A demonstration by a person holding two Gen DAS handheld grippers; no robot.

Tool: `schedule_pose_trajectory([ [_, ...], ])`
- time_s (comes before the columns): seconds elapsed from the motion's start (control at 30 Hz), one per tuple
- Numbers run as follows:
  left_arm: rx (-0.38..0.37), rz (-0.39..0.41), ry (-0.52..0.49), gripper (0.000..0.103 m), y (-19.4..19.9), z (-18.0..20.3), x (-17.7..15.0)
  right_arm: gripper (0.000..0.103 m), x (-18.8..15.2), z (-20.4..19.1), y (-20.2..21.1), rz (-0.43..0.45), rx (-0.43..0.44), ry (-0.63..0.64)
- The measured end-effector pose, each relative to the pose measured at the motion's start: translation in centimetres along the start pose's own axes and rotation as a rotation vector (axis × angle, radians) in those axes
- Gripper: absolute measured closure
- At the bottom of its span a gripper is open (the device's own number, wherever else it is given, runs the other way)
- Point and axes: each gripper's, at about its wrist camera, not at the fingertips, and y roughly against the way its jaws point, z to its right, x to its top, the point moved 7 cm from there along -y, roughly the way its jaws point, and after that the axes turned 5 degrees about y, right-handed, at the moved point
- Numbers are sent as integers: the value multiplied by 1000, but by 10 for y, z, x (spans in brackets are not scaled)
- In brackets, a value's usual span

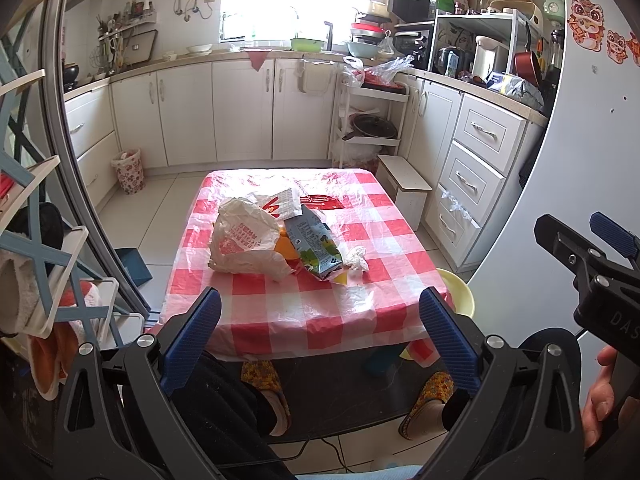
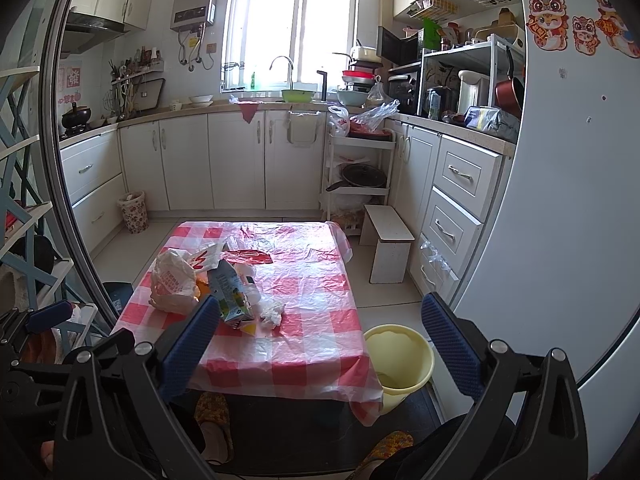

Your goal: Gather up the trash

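A low table with a red-and-white checked plastic cover (image 1: 320, 312) (image 2: 312, 344) holds a pile of trash: a crumpled white plastic bag (image 1: 244, 240) (image 2: 172, 284), a blue-green carton (image 1: 316, 248) (image 2: 230, 296), a crumpled tissue (image 1: 356, 258) (image 2: 273, 312), a printed paper wrapper (image 1: 282, 202) and a red packet (image 1: 320, 201) (image 2: 248, 257). A yellow bucket (image 2: 398, 364) (image 1: 460, 292) stands on the floor at the table's right corner. My left gripper (image 1: 320, 336) is open and empty, short of the table's near edge. My right gripper (image 2: 320, 344) is open and empty, above the near edge.
White kitchen cabinets and drawers (image 2: 456, 208) line the back and right. A small white stool (image 2: 390, 246) and a wheeled rack (image 2: 356, 176) stand beyond the table. A floral bin (image 1: 129, 171) sits at the back left. A shelf unit (image 1: 28, 240) is on the left, a fridge (image 2: 568, 200) on the right.
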Motion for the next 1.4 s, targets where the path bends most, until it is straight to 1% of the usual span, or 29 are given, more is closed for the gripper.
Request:
schedule_pose_trajectory([
  [0.23, 4, 2, 1, 8, 1, -2, 3, 6, 0, 1, 0, -1, 1, -1],
  [0.33, 33, -3, 10, 8, -8, -9, 8, 6, -3, -3, -5, -7, 16, 5],
  [0.4, 57, -11, 25, 8, -17, -16, 9, 6, -7, -3, -18, -22, 30, 4],
  [0.53, 106, -40, 70, 8, -47, -36, 13, 6, -15, -6, -56, -65, 75, -5],
  [0.7, 156, -48, 90, 8, -79, -55, 24, 6, -21, -16, -100, -96, 142, 2],
  [0.8, 184, -53, 112, 8, -102, -70, 30, 6, -22, -28, -124, -107, 189, 33],
  [0.93, 217, -87, 126, 8, -144, -87, 40, 6, -20, -46, -162, -135, 242, 80],
  [1.03, 225, -118, 141, 8, -175, -94, 45, 6, -24, -58, -194, -165, 286, 114],
  [1.1, 233, -130, 151, 8, -193, -98, 50, 6, -27, -70, -215, -190, 298, 143],
  [1.2, 272, -133, 158, 8, -216, -102, 60, 6, -34, -84, -242, -226, 321, 163],
  [1.3, 338, -121, 146, 8, -235, -105, 72, 6, -41, -100, -264, -265, 349, 172],
  [1.37, 409, -113, 119, 8, -248, -106, 79, 6, -46, -109, -275, -280, 360, 188],
  [1.4, 427, -115, 112, 8, -252, -108, 81, 6, -48, -112, -279, -288, 361, 194],
])
